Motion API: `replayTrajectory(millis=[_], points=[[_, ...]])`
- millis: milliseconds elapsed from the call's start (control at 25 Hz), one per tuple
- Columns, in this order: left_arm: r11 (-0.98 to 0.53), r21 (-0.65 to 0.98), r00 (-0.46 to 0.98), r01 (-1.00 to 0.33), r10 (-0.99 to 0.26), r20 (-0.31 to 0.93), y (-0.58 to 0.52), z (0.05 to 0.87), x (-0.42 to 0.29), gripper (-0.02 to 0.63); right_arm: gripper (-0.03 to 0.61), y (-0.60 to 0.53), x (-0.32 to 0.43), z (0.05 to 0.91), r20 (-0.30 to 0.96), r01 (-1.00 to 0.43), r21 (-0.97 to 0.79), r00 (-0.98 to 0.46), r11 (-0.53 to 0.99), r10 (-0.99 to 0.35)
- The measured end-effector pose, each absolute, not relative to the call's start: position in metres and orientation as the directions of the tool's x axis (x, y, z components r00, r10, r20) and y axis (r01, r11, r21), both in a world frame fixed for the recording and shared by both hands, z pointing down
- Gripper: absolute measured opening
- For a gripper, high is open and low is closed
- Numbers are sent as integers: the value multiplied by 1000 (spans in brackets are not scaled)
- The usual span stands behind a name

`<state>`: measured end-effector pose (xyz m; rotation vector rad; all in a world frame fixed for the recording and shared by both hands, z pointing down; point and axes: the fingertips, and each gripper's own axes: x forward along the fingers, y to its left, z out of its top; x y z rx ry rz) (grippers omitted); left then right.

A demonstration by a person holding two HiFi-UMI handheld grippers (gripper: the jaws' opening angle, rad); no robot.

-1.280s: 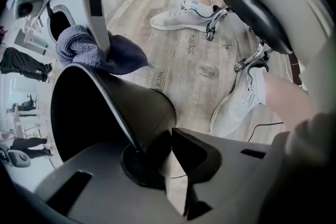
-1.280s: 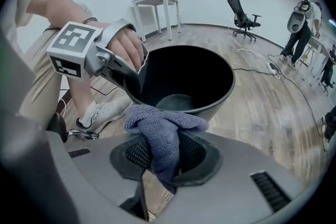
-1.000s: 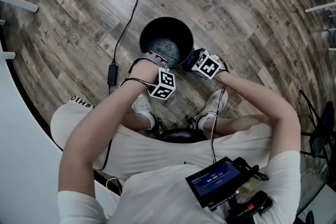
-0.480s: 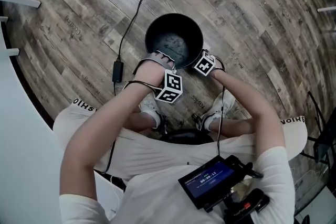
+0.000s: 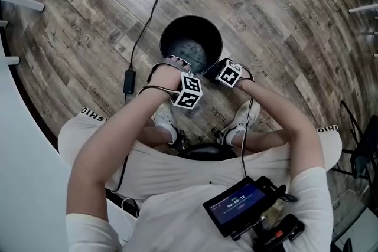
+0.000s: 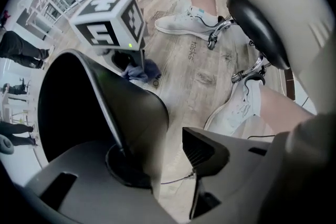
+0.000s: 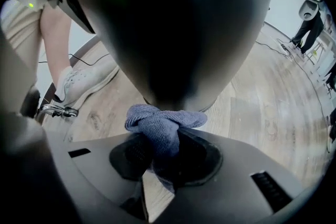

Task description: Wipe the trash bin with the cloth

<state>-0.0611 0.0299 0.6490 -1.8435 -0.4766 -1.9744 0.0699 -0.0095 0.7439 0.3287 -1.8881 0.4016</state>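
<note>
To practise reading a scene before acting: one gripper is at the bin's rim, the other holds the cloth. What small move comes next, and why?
Probably close the left gripper on the rim of the trash bin. Its jaws have just been opening and stand apart with the rim between them, so nothing steadies the bin while the right gripper holds the cloth at its outer wall.

The trash bin (image 5: 176, 33) looks smooth and dark with a faint sheen, possibly metal. The cloth (image 7: 163, 126) is soft, fuzzy blue-grey fabric. The floor (image 5: 283, 26) is worn wood-grain planking with a light gloss.
</note>
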Motion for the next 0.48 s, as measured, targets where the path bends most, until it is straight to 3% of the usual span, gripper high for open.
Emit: replayTrajectory(millis=[280, 360, 480], points=[[-852, -73, -41, 518, -110, 993, 20, 646, -66, 168, 103, 10, 65, 644, 903, -424, -162, -428, 891, -40], [-834, -89, -44, 544, -135, 990, 19, 646, -65, 61, 103, 9, 60, 613, 881, -447, -175, -468, 877, -64], [-837, -74, -55, 543, -124, 991, 23, 647, -62, 39, 103, 0, 49, 579, 852, -454, -172, -514, 874, -100]])
